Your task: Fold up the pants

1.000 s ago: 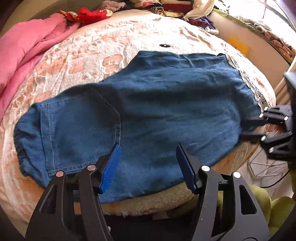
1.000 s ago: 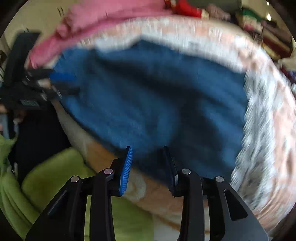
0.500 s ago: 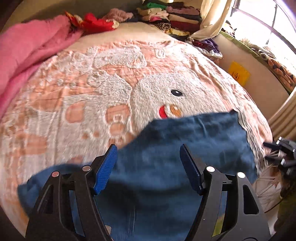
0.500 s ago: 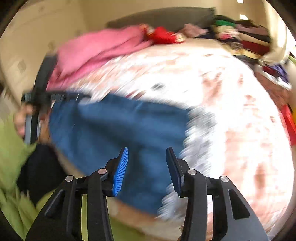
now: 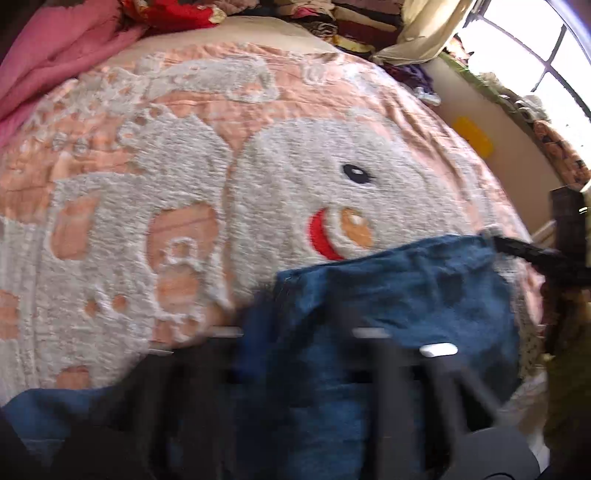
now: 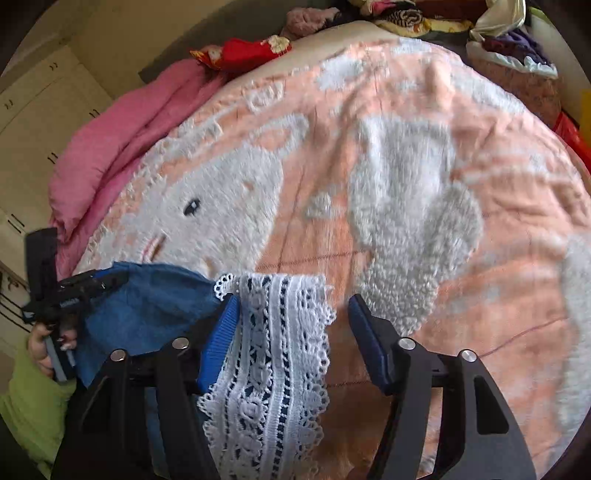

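Blue denim pants (image 5: 388,314) lie on a peach and white blanket (image 5: 184,184) at the near edge of a bed. In the left wrist view my left gripper (image 5: 295,350) is heavily blurred low in the frame over the denim; its jaw state is unclear. In the right wrist view my right gripper (image 6: 291,332) is open, its blue pads either side of a white lace trim (image 6: 273,354) lying over the pants (image 6: 147,306). The left gripper (image 6: 85,288) shows there at the pants' far corner, seemingly pinching the denim. The right gripper (image 5: 535,254) touches the pants' right corner in the left view.
A pink quilt (image 6: 122,129) lies along the bed's left side. A red cloth (image 6: 240,51) and piled clothes (image 5: 351,22) sit at the far end. A window (image 5: 546,55) is at the right. A green sleeve (image 6: 33,398) is at lower left.
Both grippers have swung forward over the bed. The pants' far edge has come toward the near side, uncovering the blanket's animal face. The lace trim now lies between the right gripper's fingers.
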